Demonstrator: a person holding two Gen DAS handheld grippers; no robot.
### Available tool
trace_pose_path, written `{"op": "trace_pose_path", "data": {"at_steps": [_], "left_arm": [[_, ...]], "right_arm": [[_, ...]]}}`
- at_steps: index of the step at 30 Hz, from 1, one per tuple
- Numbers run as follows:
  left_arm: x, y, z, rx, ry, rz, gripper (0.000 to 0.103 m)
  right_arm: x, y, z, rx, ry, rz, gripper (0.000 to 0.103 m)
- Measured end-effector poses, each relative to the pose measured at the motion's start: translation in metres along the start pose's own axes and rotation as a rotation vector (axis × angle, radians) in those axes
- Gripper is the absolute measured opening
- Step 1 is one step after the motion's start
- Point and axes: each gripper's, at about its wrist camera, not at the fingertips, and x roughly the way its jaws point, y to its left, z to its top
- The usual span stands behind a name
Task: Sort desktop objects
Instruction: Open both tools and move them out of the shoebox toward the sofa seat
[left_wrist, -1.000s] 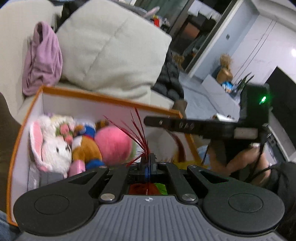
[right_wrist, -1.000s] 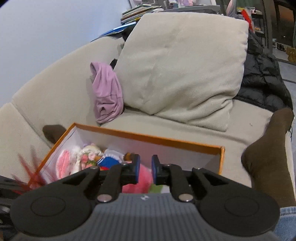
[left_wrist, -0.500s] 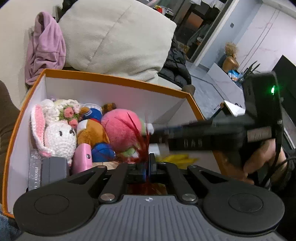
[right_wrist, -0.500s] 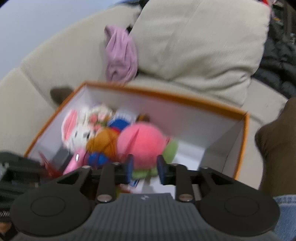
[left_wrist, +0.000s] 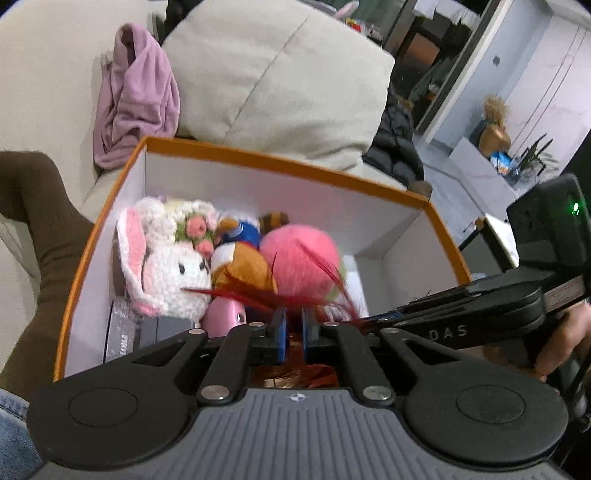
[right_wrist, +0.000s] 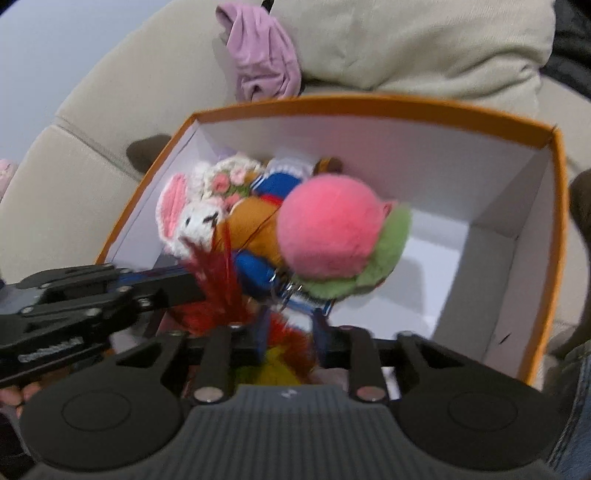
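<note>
An orange box (left_wrist: 277, 158) (right_wrist: 369, 101) with white inner walls holds a crocheted bunny (left_wrist: 173, 273), a pink pompom (left_wrist: 299, 258) (right_wrist: 328, 225) and other soft toys. A red feather toy (left_wrist: 258, 293) (right_wrist: 218, 280) hangs over the box's near side. My left gripper (left_wrist: 293, 325) (right_wrist: 192, 290) is opening; a narrow gap shows between its blue pads, and the feathers fan out just above their tips. My right gripper (right_wrist: 291, 325) (left_wrist: 373, 319) reaches in from the other side and is closing, with the toy's red and yellow tuft filling the space between its fingers.
The box rests on a beige sofa, with a big cushion (left_wrist: 280, 74) and a lilac garment (left_wrist: 136, 96) behind it. A brown-socked leg (left_wrist: 40, 229) lies to its left, and a black jacket (left_wrist: 395, 144) is at the back right. A hand (left_wrist: 561, 339) holds the right gripper.
Both views have tipped down over the box. The right gripper came down to the left gripper's tip and narrowed on the feather toy. The left pads, pressed together before, now stand slightly apart.
</note>
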Motion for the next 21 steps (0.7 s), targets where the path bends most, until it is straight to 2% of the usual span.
{"op": "trace_pose_path", "data": {"at_steps": [3, 6, 12, 16, 21], "left_arm": [[0.006, -0.002, -0.003, 0.022, 0.05, 0.014, 0.007], [0.011, -0.002, -0.007, 0.028, 0.08, 0.014, 0.007], [-0.004, -0.003, -0.002, 0.016, 0.025, 0.006, 0.007], [-0.019, -0.009, 0.004, 0.02, -0.008, 0.011, 0.007], [-0.048, -0.025, 0.0, 0.042, -0.046, 0.003, 0.007]], "right_arm": [[0.004, 0.002, -0.002, 0.002, 0.032, 0.019, 0.011], [0.002, 0.002, -0.001, 0.003, 0.025, 0.014, 0.012], [-0.012, 0.001, 0.0, 0.004, -0.038, -0.012, 0.018], [-0.028, 0.002, -0.004, 0.001, -0.123, -0.016, 0.03], [-0.064, 0.021, -0.027, -0.074, -0.331, -0.014, 0.034]]}}
